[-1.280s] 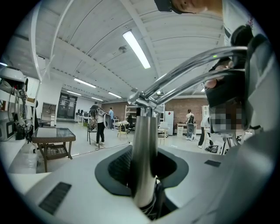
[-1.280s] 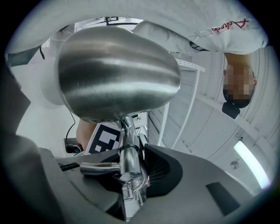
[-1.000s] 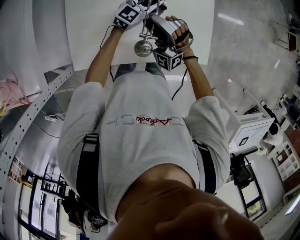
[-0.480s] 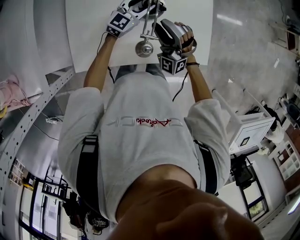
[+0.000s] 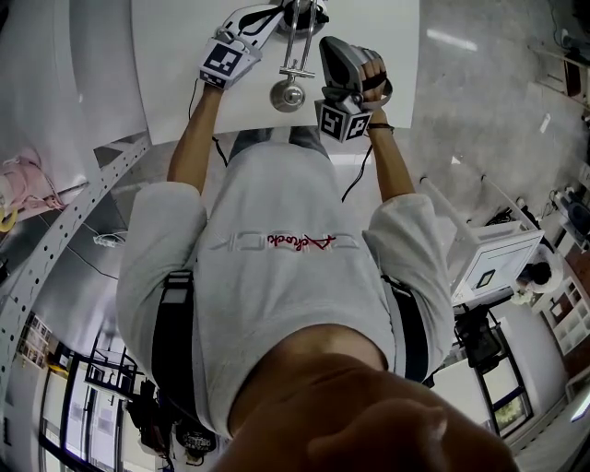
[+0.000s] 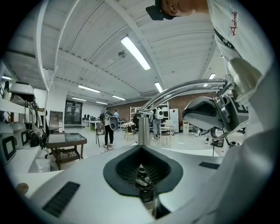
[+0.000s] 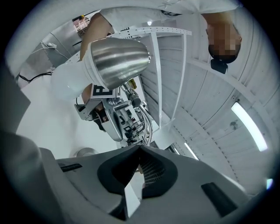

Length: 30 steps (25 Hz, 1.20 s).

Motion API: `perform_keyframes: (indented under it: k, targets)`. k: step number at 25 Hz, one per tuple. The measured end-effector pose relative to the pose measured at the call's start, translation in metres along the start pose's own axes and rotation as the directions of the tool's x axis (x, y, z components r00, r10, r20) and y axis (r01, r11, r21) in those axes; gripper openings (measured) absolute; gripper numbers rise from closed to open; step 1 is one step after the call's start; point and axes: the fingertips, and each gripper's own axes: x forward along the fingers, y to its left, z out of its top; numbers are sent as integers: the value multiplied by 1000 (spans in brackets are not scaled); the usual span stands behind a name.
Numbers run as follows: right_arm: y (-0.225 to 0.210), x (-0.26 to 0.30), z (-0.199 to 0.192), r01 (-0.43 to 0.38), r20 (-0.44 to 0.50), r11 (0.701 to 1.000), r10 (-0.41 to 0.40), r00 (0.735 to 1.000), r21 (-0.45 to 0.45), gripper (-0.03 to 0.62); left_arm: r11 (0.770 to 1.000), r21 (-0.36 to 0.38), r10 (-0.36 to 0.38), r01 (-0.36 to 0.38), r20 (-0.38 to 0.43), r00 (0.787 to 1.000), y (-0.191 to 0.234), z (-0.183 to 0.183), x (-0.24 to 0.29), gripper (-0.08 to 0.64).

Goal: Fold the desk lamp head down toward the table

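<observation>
The chrome desk lamp stands on the white table (image 5: 184, 55) at the top of the head view, its round head (image 5: 288, 94) hanging toward me below the arm (image 5: 295, 46). My left gripper (image 5: 286, 13) is shut at the lamp's upright post (image 6: 142, 129). The post rises straight from its tips (image 6: 141, 147), and a chrome coil shows between the pads. My right gripper (image 5: 323, 42) is shut where the arm's thin rods (image 7: 146, 127) run into its tips (image 7: 140, 148). The shiny cone head (image 7: 118, 61) hangs above and left of them.
A perforated metal rail (image 5: 64, 230) runs along the left. A white cabinet with a marker (image 5: 489, 263) stands on the floor at the right. In the left gripper view, people (image 6: 108, 127) and a low table (image 6: 65, 142) are far off in the hall.
Both hands have slid farther from my body toward the lamp post. The left marker cube moved out to the left. The lamp stands the same.
</observation>
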Motion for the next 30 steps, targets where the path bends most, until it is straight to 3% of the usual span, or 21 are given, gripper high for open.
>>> perform_keyframes:
  k: [3, 5, 6, 8, 9, 10, 13, 17, 18, 20, 23, 27, 30]
  targets:
    - [-2, 1, -6, 10, -49, 995, -5, 999, 100, 15, 1000, -11, 15, -15, -7, 1000, -1, 0, -1, 28]
    - [-7, 4, -18, 41, -125, 954, -4, 992, 297, 14, 999, -24, 39, -39, -2, 999, -1, 2, -3, 28]
    - [-10, 4, -25, 69, -163, 901, 1, 987, 428, 14, 998, -38, 48, -48, 5, 999, -1, 3, -5, 28]
    - [-13, 3, -38, 126, -208, 735, 20, 978, 666, 15, 996, -62, 62, -61, 13, 998, -2, 4, -12, 28]
    - [-14, 2, -42, 142, -213, 655, 30, 977, 742, 14, 996, -59, 65, -64, 14, 998, -3, 4, -15, 28]
    - [-12, -1, -45, 149, -213, 594, 38, 976, 790, 14, 997, -45, 63, -63, 14, 998, -6, 5, -18, 28]
    - [-4, -12, -47, 173, -222, 480, 45, 974, 860, 15, 997, -14, 70, -70, 16, 997, -12, 8, -30, 28]
    - [7, -20, -57, 248, -267, 321, 17, 963, 914, 18, 994, -42, 98, -96, 37, 995, -10, 5, -41, 28]
    - [6, -19, -59, 260, -273, 301, 1, 962, 917, 18, 994, -47, 101, -99, 47, 994, -6, 6, -41, 28]
    - [4, -18, -57, 264, -273, 290, -10, 962, 920, 18, 993, -61, 102, -98, 62, 993, -4, 10, -45, 28]
    - [6, -28, -43, 277, -287, 301, -13, 958, 912, 18, 993, -72, 96, -91, 65, 993, -16, 15, -62, 28]
    - [3, -33, -31, 304, -304, 295, -45, 951, 906, 18, 992, -82, 98, -92, 70, 993, -21, 18, -76, 28]
    - [5, -40, -26, 301, -301, 314, -49, 952, 900, 18, 992, -82, 103, -97, 76, 992, -27, 19, -81, 28]
